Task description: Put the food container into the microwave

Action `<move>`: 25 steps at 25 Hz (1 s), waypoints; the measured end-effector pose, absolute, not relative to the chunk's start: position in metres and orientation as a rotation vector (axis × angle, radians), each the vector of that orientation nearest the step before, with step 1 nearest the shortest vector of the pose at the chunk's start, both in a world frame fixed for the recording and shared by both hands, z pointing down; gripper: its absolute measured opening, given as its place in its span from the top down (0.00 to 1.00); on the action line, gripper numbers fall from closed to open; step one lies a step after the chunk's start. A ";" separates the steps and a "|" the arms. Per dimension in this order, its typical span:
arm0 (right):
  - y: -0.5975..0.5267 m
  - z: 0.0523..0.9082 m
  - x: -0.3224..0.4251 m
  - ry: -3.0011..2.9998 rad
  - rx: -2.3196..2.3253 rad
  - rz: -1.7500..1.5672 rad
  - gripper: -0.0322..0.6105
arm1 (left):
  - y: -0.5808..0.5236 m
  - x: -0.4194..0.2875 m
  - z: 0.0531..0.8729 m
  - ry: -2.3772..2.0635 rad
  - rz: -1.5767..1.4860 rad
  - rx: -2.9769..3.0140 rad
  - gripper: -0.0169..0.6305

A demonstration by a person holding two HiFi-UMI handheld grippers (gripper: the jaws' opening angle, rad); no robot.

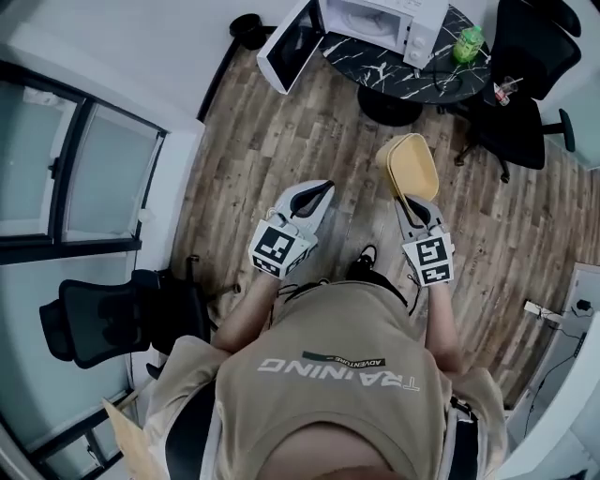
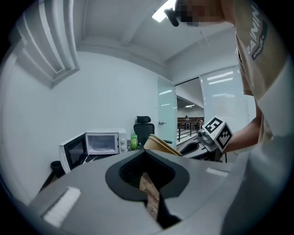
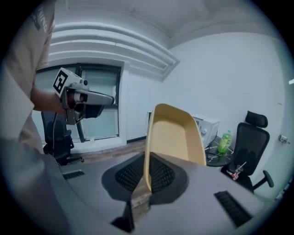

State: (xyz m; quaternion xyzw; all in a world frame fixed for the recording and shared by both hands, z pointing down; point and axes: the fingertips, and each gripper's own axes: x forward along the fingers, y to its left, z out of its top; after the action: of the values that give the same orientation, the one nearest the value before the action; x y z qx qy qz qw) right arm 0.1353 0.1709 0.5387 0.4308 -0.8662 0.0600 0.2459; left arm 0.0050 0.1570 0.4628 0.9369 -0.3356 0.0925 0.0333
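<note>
A tan, empty food container [image 1: 410,167] sticks out ahead of my right gripper [image 1: 405,202], which is shut on its rim; in the right gripper view the container [image 3: 177,137] stands on edge, its wall pinched between the jaws. My left gripper [image 1: 317,194] hangs beside it, shut with nothing in it. The white microwave [image 1: 380,21] stands on a black marble table [image 1: 412,80] ahead, its door [image 1: 286,45] swung wide open. From the left gripper view the microwave [image 2: 103,143] shows an empty cavity, with the container [image 2: 161,144] to its right.
A green bottle [image 1: 469,42] stands on the table right of the microwave. A black office chair [image 1: 525,94] sits beside the table; another chair [image 1: 103,314] is at my left by the glass wall. Wood floor lies between me and the table.
</note>
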 end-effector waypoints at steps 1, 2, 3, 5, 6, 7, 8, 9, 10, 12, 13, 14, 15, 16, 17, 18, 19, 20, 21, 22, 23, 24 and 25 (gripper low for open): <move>0.158 0.540 0.139 -2.366 1.160 0.156 0.91 | 0.146 0.005 0.464 -1.061 0.297 2.867 0.97; 0.146 0.541 0.142 -2.373 1.145 0.152 0.91 | 0.135 0.006 0.465 -1.087 0.307 2.854 0.97; 0.135 0.541 0.146 -2.381 1.131 0.149 0.91 | 0.125 0.008 0.466 -1.109 0.316 2.844 0.97; 0.116 0.544 0.152 -2.395 1.098 0.143 0.91 | 0.107 0.015 0.471 -1.134 0.336 2.823 0.97; 0.107 0.545 0.155 -2.398 1.080 0.139 0.91 | 0.099 0.020 0.474 -1.135 0.346 2.813 0.97; 0.099 0.548 0.158 -2.397 1.062 0.135 0.91 | 0.092 0.025 0.476 -1.135 0.355 2.805 0.97; 0.092 0.552 0.160 -2.390 1.041 0.129 0.91 | 0.085 0.030 0.477 -1.139 0.361 2.799 0.97; 0.086 0.557 0.161 -2.380 1.017 0.121 0.91 | 0.080 0.033 0.477 -1.148 0.366 2.793 0.97; 0.081 0.563 0.161 -2.371 0.992 0.115 0.91 | 0.075 0.036 0.477 -1.161 0.370 2.787 0.97; 0.073 0.572 0.159 -2.365 0.940 0.120 0.91 | 0.065 0.040 0.477 -1.187 0.371 2.774 0.97; 0.069 0.574 0.158 -2.365 0.920 0.126 0.91 | 0.061 0.041 0.478 -1.190 0.372 2.768 0.97; 0.067 0.576 0.155 -2.366 0.904 0.131 0.91 | 0.058 0.041 0.479 -1.187 0.378 2.762 0.97; 0.065 0.577 0.152 -2.369 0.893 0.137 0.91 | 0.056 0.040 0.482 -1.177 0.391 2.756 0.97; 0.064 0.577 0.148 -2.377 0.886 0.148 0.91 | 0.054 0.039 0.484 -1.167 0.406 2.751 0.97; 0.062 0.577 0.144 -2.392 0.880 0.163 0.91 | 0.050 0.037 0.486 -1.158 0.421 2.751 0.97; 0.059 0.578 0.140 -2.408 0.873 0.174 0.91 | 0.045 0.035 0.488 -1.154 0.433 2.755 0.97; 0.055 0.578 0.137 -2.421 0.863 0.173 0.91 | 0.038 0.033 0.489 -1.156 0.442 2.762 0.97; 0.049 0.580 0.134 -2.423 0.853 0.160 0.91 | 0.029 0.031 0.491 -1.164 0.448 2.773 0.97; 0.042 0.581 0.131 -2.413 0.847 0.139 0.91 | 0.020 0.028 0.492 -1.175 0.450 2.786 0.97; 0.035 0.583 0.129 -2.394 0.847 0.117 0.91 | 0.010 0.024 0.493 -1.184 0.448 2.801 0.97; 0.028 0.583 0.127 -2.376 0.853 0.106 0.91 | 0.001 0.020 0.494 -1.191 0.443 2.815 0.97; 0.023 0.582 0.123 -2.363 0.863 0.111 0.91 | -0.008 0.016 0.495 -1.191 0.438 2.827 0.97; 0.019 0.581 0.119 -2.356 0.875 0.128 0.91 | -0.017 0.013 0.494 -1.185 0.432 2.836 0.97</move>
State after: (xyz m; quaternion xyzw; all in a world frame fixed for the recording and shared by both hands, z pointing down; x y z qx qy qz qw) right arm 0.1192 0.0187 0.5805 0.3308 -0.8909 0.0485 0.3075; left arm 0.0129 -0.0171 0.4943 0.9135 -0.3817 0.1392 0.0188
